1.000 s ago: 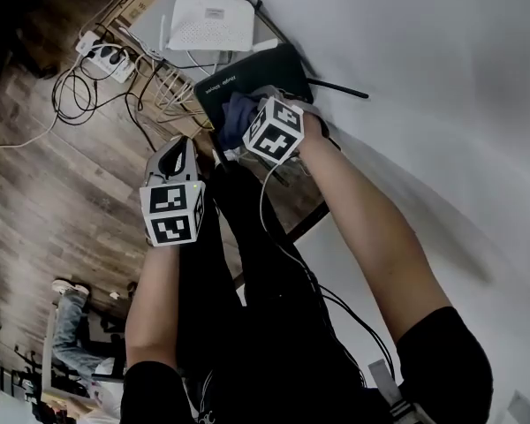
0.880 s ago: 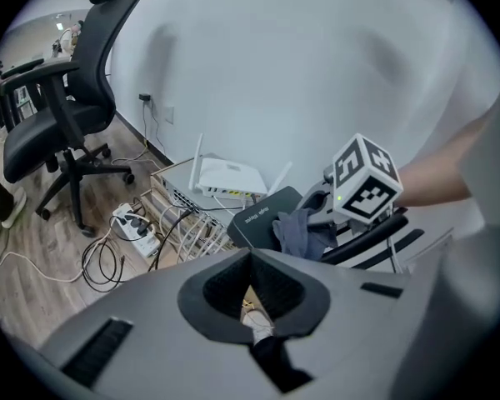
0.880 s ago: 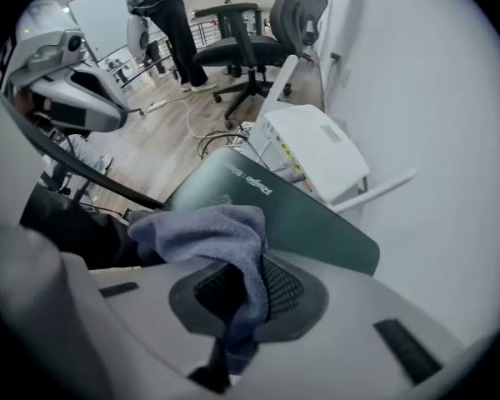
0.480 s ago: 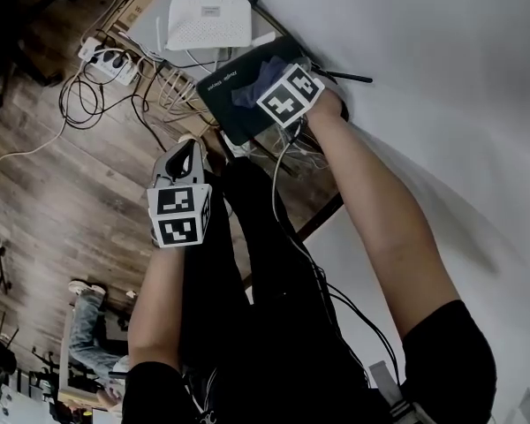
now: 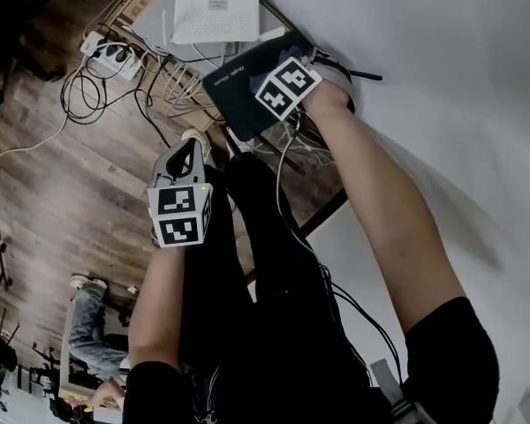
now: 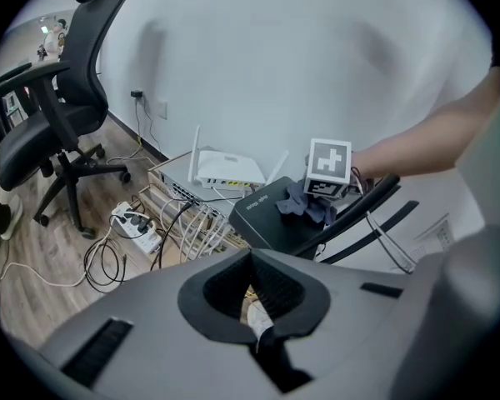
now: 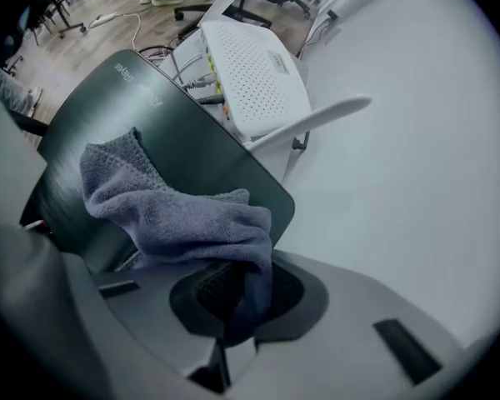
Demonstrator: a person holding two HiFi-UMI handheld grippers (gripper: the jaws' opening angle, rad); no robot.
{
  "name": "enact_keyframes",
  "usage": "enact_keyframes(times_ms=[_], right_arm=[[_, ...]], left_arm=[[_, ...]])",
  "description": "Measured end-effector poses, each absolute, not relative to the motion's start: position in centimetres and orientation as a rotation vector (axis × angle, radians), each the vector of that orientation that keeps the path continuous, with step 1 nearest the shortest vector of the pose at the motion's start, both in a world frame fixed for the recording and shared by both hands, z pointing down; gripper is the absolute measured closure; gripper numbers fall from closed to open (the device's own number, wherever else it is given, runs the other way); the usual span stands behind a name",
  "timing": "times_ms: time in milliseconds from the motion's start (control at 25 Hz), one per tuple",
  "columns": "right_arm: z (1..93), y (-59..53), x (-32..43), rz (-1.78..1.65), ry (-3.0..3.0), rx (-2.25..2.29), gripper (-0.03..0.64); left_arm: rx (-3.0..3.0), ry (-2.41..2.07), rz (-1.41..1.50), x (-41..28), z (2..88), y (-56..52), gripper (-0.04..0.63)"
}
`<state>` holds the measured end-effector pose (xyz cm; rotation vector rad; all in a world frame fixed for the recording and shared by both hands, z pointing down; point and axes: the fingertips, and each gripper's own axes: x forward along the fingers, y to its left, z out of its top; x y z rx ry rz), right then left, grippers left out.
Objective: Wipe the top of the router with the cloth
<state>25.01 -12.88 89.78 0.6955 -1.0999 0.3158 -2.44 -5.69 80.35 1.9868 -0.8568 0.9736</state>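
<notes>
A black router (image 5: 238, 85) lies flat near the wall, with a white router (image 5: 214, 16) just beyond it. My right gripper (image 5: 283, 91) rests over the black router's top, shut on a grey-blue cloth (image 7: 171, 202). In the right gripper view the cloth spreads from the jaws onto the dark router top (image 7: 158, 123). The left gripper view shows the cloth (image 6: 307, 207) bunched under the right gripper's marker cube. My left gripper (image 5: 187, 153) hangs apart, lower left of the router, jaws together and holding nothing.
A tangle of cables and a power strip (image 5: 106, 56) lie on the wooden floor left of the routers. An office chair (image 6: 54, 115) stands farther left. The white wall (image 5: 442, 78) runs along the right. A shoe (image 5: 194, 140) sits below the left gripper.
My right gripper has slid the cloth across the black router's top, from its near edge toward the wall. The left gripper has stayed nearly where it was.
</notes>
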Motion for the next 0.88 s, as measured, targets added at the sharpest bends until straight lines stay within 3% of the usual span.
enact_keyframes(times_ms=[400, 880], right_arm=[[89.7, -7.6, 21.5, 0.729, -1.043, 0.466, 0.597], [88.9, -5.6, 13.8, 0.838, -1.247, 0.361, 0.597]], left_arm=[[1.969, -0.895, 0.933, -2.9, 80.7, -6.5, 0.597], [1.952, -0.908, 0.937, -2.9, 81.2, -6.9, 0.597]])
